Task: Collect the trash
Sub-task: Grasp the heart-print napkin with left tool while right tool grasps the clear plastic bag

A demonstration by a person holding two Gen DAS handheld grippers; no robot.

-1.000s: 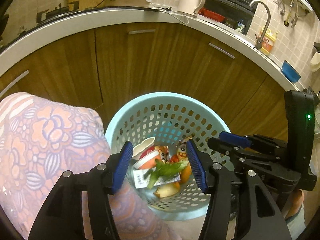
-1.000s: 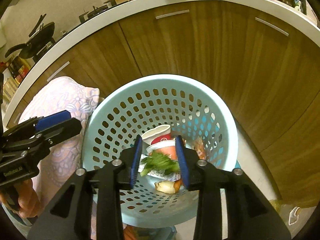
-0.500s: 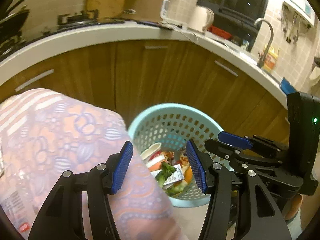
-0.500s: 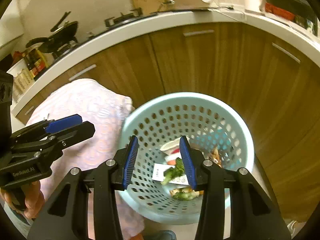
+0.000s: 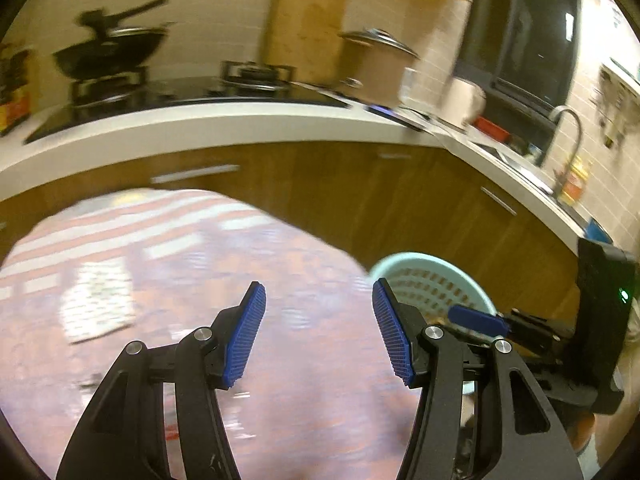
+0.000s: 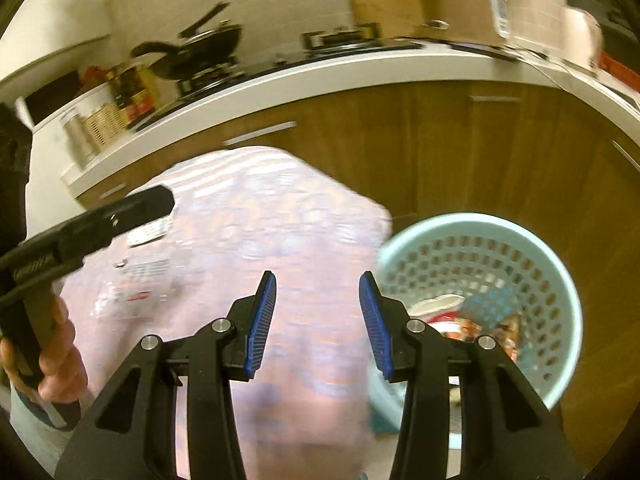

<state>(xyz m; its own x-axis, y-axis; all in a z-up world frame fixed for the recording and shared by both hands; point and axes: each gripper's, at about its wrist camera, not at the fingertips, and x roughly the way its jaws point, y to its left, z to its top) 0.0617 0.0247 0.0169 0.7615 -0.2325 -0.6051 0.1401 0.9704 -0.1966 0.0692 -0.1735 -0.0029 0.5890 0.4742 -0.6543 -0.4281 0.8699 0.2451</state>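
My left gripper (image 5: 318, 336) is open and holds nothing, hovering over a pink flowered cloth (image 5: 192, 280). My right gripper (image 6: 318, 324) is open too, nothing between its blue pads, over the same cloth (image 6: 272, 220). The light blue perforated basket (image 6: 480, 224) stands low at the right with cups and food scraps (image 6: 452, 316) inside. In the left wrist view only the basket's far rim (image 5: 424, 264) shows, with the right gripper (image 5: 476, 318) in front of it. Blurred white wrappers (image 6: 144, 236) lie on the cloth, one also in the left wrist view (image 5: 96, 308). A hand (image 6: 52, 368) holds the left gripper (image 6: 132, 212).
Behind the cloth runs a white counter (image 5: 240, 120) over brown cabinet doors (image 6: 440, 140). On it stand a hob with a black pan (image 5: 108, 52), a pot (image 5: 372, 64) and a sink tap (image 5: 568, 128). Tins (image 6: 100, 116) stand at the counter's left end.
Both grippers have risen and swung left, off the basket and over the flowered cloth. The basket has slid to the right of both views. The right jaws stand slightly wider.
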